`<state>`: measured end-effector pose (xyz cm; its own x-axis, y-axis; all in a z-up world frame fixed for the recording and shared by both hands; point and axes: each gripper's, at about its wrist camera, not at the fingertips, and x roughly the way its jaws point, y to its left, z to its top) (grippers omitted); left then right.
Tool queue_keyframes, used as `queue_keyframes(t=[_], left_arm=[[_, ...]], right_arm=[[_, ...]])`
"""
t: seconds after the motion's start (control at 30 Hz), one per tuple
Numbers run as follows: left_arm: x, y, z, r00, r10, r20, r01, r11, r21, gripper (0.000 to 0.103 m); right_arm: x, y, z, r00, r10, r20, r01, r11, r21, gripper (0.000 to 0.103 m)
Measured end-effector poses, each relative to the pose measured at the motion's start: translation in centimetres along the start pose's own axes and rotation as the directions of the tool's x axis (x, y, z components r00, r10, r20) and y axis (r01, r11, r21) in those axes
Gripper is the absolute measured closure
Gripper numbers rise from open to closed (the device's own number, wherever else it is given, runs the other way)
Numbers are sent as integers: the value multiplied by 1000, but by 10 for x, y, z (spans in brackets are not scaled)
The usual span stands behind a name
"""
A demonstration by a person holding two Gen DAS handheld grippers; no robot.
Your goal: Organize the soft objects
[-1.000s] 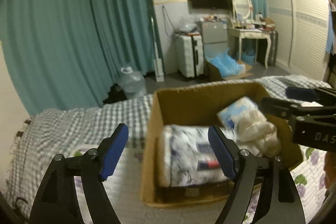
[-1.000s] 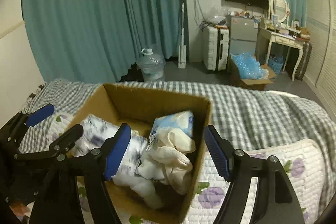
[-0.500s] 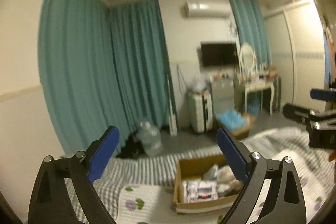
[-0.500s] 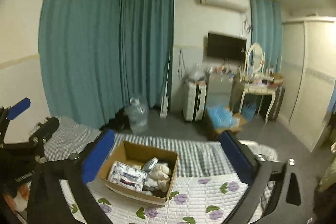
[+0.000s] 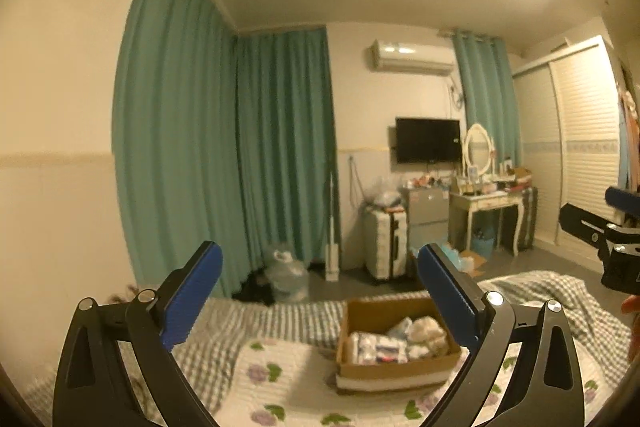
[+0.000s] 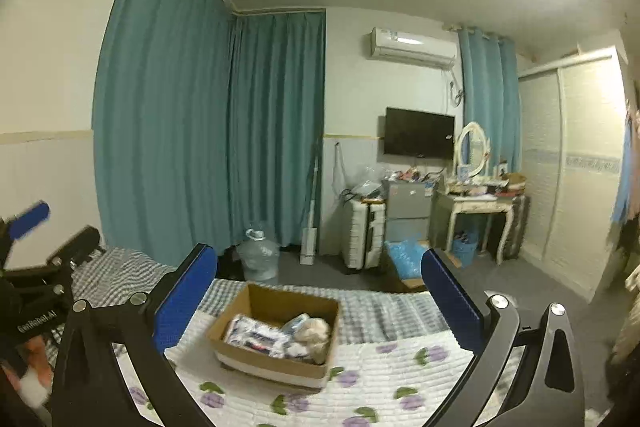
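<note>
A brown cardboard box [image 5: 362, 373] [image 6: 256, 363] sits on the bed and holds soft items: a white-and-blue patterned bundle [image 5: 376, 347] [image 6: 256, 337], a light blue pack [image 6: 296, 323] and a cream plush [image 5: 430, 331] [image 6: 318, 331]. My left gripper [image 5: 318, 301] is open and empty, held high and well back from the box. My right gripper [image 6: 320, 303] is open and empty too, also far above the box. Each gripper shows at the edge of the other's view.
The bed has a floral quilt [image 6: 384, 379] and a checked blanket [image 5: 256, 323]. Beyond it stand teal curtains [image 6: 272, 131], a water jug [image 6: 258, 261], a white suitcase [image 6: 366, 239], a dressing table [image 6: 476, 211] and a wardrobe [image 6: 576, 179].
Both grippers have pulled up and far back from the box, which now looks small and distant. The views tilted up to show the ceiling and lamp. Both stay open.
</note>
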<state>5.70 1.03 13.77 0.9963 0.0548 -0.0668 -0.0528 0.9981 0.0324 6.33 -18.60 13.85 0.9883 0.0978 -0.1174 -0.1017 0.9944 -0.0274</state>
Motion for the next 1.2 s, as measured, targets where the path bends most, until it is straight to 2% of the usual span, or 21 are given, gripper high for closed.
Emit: queue_keyframes(t=[0.07, 0.23, 0.33, 0.5, 0.7, 0.83, 1.2], left_arm=[[12, -1, -20, 999, 21, -36, -22, 1000, -19, 3], [42, -7, -66, 994, 72, -86, -72, 997, 5, 3], [60, -9, -101, 992, 53, -115, -53, 999, 8, 3], [78, -15, -130, 985, 53, -162, -47, 998, 45, 3], [82, -15, -136, 977, 48, -206, -43, 999, 29, 3], [79, -16, -136, 977, 25, -212, -21, 1000, 18, 3], [78, -12, -140, 972, 18, -234, -17, 1000, 6, 3]], right_arm=[[13, 3, -20, 1000, 8, -10, -8, 1000, 14, 0], [55, 6, -77, 998, -16, -65, 16, 1000, 1, 0], [83, 3, -108, 991, -1, -130, 4, 1000, 21, 0], [112, 2, -143, 978, -10, -210, 11, 1000, 6, 0], [119, -8, -154, 969, -16, -248, 23, 999, 25, 0], [118, -7, -154, 969, -33, -247, 38, 999, 17, 0], [109, -4, -148, 972, -48, -232, 53, 998, 14, 0]])
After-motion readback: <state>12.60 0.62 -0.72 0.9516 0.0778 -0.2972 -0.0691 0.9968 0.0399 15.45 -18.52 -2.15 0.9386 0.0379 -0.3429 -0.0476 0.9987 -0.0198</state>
